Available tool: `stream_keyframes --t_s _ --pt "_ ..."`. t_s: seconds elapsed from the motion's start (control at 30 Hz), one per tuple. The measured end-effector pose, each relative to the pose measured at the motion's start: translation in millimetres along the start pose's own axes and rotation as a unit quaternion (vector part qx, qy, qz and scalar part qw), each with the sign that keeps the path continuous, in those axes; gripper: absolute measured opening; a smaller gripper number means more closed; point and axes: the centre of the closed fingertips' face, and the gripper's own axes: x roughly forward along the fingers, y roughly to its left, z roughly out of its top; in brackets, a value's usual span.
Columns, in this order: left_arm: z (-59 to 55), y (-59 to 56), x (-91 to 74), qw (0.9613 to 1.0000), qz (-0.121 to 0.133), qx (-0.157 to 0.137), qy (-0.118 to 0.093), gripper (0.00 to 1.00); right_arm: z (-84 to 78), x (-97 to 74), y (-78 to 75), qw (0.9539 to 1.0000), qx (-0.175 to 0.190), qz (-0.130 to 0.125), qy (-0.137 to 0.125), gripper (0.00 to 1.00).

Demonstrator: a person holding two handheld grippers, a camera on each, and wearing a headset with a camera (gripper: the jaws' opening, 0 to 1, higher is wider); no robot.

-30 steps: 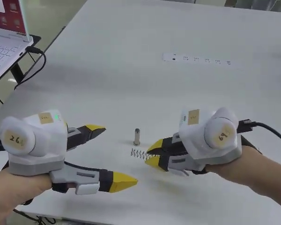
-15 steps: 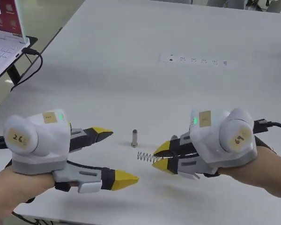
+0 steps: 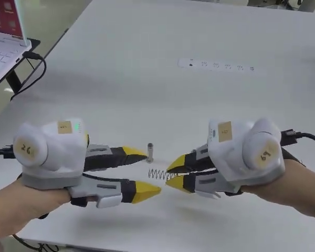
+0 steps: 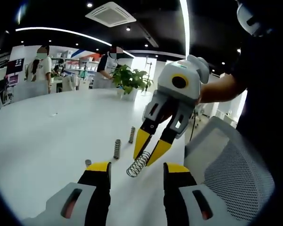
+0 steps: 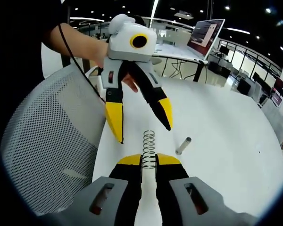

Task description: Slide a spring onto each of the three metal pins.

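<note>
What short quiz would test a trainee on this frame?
1. True or false: the left gripper is shut on the spring.
2. What does the right gripper hold? A) spring B) screw C) nut
3. Fill in: the bare pin stands ____ on the table.
Key: 1 false, it is open; 2 A; 3 upright.

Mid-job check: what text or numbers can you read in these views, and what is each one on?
"26": on the round end cap of the left gripper.
"69": on the round end cap of the right gripper, which holds the spring.
Tan stickers on top of both grippers: too small to read.
Laptop screen: blurred, unreadable.
Power strip markings: too small to read.
</note>
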Motion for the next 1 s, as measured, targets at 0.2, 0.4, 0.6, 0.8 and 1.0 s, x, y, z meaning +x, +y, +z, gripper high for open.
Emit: stream_keyframes --t_s 0.2,0.4,0.6,0.8,1.0 --pt "-2.4 -1.9 2.9 0.9998 -0.009 0.015 0.013 0.32 1.8 -0.6 0.7 0.9999 -0.009 0.003 -0.003 0.07" --pt "-2.9 -3.7 3.1 0.9996 -0.014 0.017 0.015 0.26 2.3 -2.6 1.2 0.9999 -0.013 0.005 -0.006 0.07" --pt "-3.9 -5.5 2.8 0.9994 -0.019 0.02 0.019 0.22 4.3 -2.7 3.4 0.9997 -0.017 0.01 -0.012 0.07" --pt "-6.0 -7.3 3.1 0.9989 -0.024 0.03 0.026 0.17 7.3 -3.3 5.7 0.9995 -0.023 0.012 -0.017 0.07" --pt "-5.3 -7.4 3.8 0.9989 -0.026 0.031 0.025 0.14 6.9 -3.7 5.8 0.9994 -0.027 0.013 -0.017 0.07"
